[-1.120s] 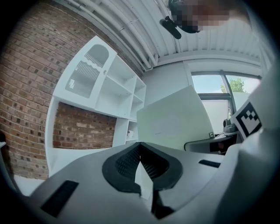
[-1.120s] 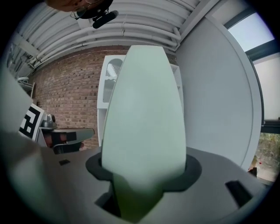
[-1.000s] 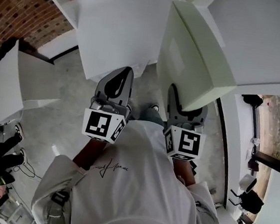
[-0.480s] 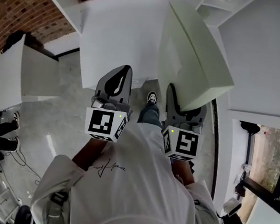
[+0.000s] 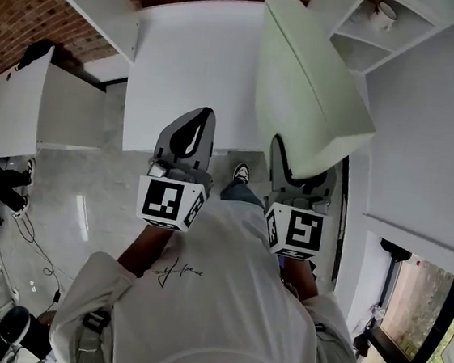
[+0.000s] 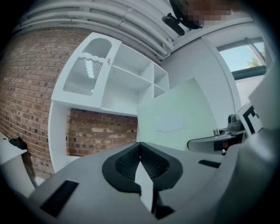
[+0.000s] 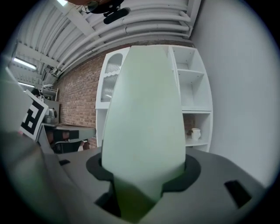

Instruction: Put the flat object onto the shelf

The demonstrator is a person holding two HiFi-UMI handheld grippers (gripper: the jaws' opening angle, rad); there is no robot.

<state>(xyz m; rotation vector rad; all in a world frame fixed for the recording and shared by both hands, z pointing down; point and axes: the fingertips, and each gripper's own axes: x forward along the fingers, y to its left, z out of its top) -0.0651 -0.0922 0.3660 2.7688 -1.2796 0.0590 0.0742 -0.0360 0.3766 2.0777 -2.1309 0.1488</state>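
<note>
The flat object (image 5: pixel 308 80) is a pale green slab, held upright on its edge with my right gripper (image 5: pixel 294 166) shut on its lower end. In the right gripper view the flat object (image 7: pixel 144 118) fills the middle and rises from the right gripper (image 7: pixel 142 173). The white shelf (image 5: pixel 366 34) with open compartments stands at the upper right, just beyond the slab's far end. My left gripper (image 5: pixel 191 128) hangs beside it on the left, shut with nothing in it. The left gripper view shows the left gripper (image 6: pixel 140 146), the flat object (image 6: pixel 179 118) and the shelf (image 6: pixel 131 83).
A white mug (image 5: pixel 384 14) sits in one shelf compartment, also seen as the mug (image 7: pixel 195 133) on a lower right shelf board. A white table (image 5: pixel 187 66) lies ahead, a brick wall (image 5: pixel 35 8) behind it. A cabinet (image 5: pixel 23 113) stands left.
The view has swung toward the shelf: its compartments and the mug have come into sight at the upper right. Both grippers keep their pose and the right one its hold.
</note>
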